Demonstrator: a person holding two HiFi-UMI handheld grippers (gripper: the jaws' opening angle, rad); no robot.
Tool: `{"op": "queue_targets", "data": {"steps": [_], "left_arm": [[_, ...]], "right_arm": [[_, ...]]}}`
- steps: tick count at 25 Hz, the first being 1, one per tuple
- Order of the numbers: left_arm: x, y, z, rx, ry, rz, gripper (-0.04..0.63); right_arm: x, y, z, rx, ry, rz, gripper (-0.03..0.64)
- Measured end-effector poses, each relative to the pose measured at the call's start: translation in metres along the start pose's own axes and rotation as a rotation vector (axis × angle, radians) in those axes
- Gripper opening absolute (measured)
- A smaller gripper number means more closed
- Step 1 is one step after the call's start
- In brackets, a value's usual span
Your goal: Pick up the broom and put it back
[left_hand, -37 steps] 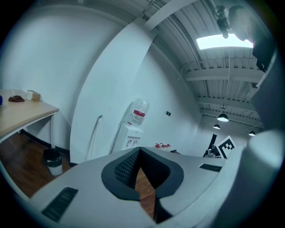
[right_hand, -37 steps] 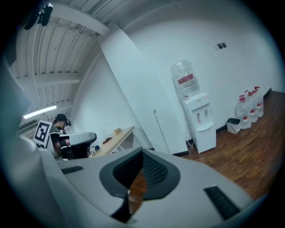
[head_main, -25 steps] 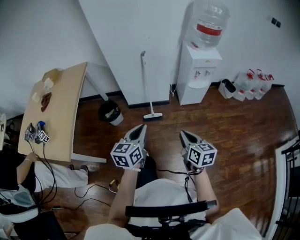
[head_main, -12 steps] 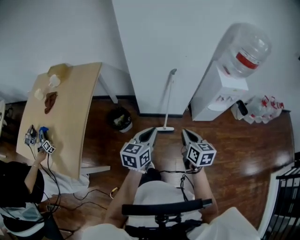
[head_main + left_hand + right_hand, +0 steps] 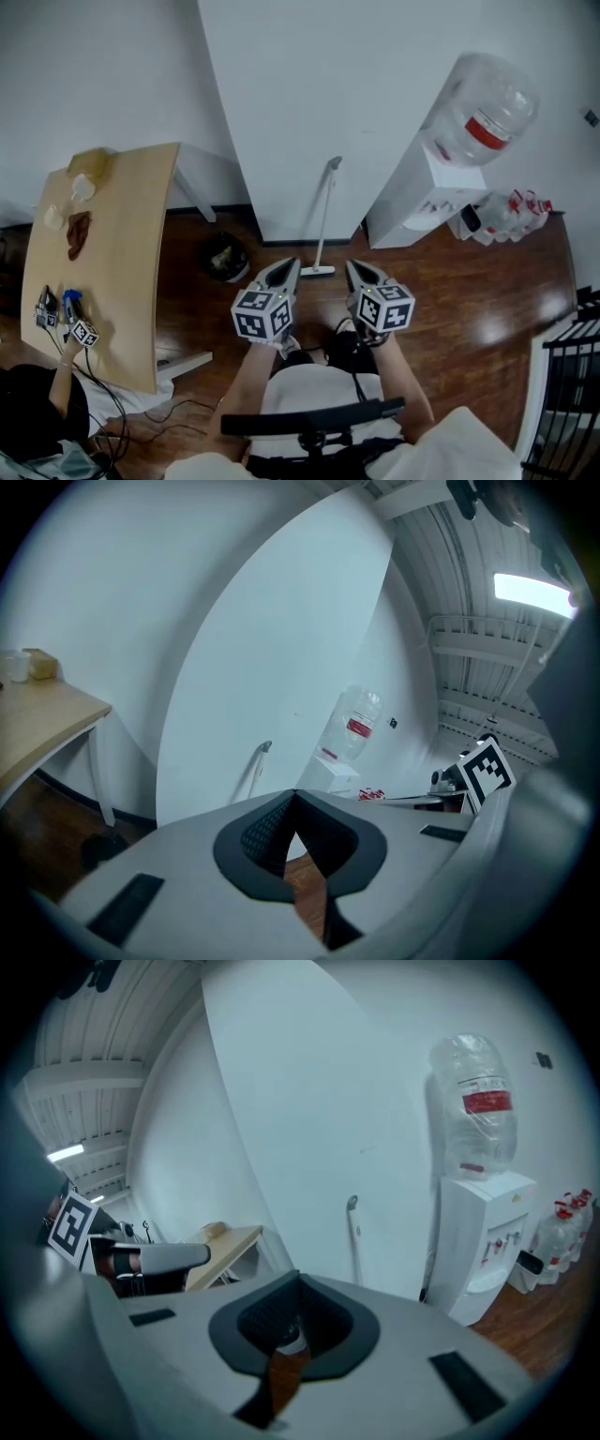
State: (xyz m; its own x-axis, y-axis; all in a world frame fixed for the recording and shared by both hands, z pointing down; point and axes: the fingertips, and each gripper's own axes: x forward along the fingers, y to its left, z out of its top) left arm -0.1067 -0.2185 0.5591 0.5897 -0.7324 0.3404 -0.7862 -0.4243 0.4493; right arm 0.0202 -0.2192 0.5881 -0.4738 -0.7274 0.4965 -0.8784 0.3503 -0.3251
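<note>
Both grippers have closed in on the wall since a second ago; the broom, then well ahead of them, now has its head just beyond their tips in the head view.

Far left: wooden table (image 5: 122, 234), a few small items along its far edge and more at its near left corner, too small to tell. Cables hang off that near corner.

Next: dark bin (image 5: 225, 255) on the floor (image 5: 450, 291), by the table's far right corner, close to the wall (image 5: 309, 84).

Left gripper (image 5: 286, 266): jaws together at the tips, nothing between them.

Centre: broom (image 5: 324, 211) stands on its head on the floor at the foot of the wall, handle leaning up against the white panel. It sits between bin and water dispenser, untouched, apart from both grippers.

Right gripper (image 5: 356, 266): jaws together, empty.

Right of broom: white water dispenser (image 5: 422, 197) against the wall, clear bottle on top.

Far right: cluster of red-capped jugs (image 5: 511, 214) on the floor by the wall.
</note>
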Motion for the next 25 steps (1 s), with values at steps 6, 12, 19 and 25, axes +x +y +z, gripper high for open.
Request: {"op": "queue_targets", "data": {"steps": [6,12,19,25], "left_arm": [[0.041,0.003,0.018,-0.012,-0.003,0.018,-0.011],[0.079,0.011,0.034,-0.028,-0.004,0.049,-0.011],[0.124,0.029,0.029,-0.087,0.011,0.089,-0.011],[0.145,0.045,0.02,-0.131,0.032,0.137,-0.011]], "right_arm": [[0.034,-0.026,0.03,-0.027,-0.019,0.029,0.026],[0.081,-0.061,0.057,-0.057,-0.017,0.005,0.157],[0.153,-0.104,0.074,-0.074,0.022,-0.014,0.241],[0.204,-0.132,0.07,-0.08,0.08,-0.018,0.241]]}}
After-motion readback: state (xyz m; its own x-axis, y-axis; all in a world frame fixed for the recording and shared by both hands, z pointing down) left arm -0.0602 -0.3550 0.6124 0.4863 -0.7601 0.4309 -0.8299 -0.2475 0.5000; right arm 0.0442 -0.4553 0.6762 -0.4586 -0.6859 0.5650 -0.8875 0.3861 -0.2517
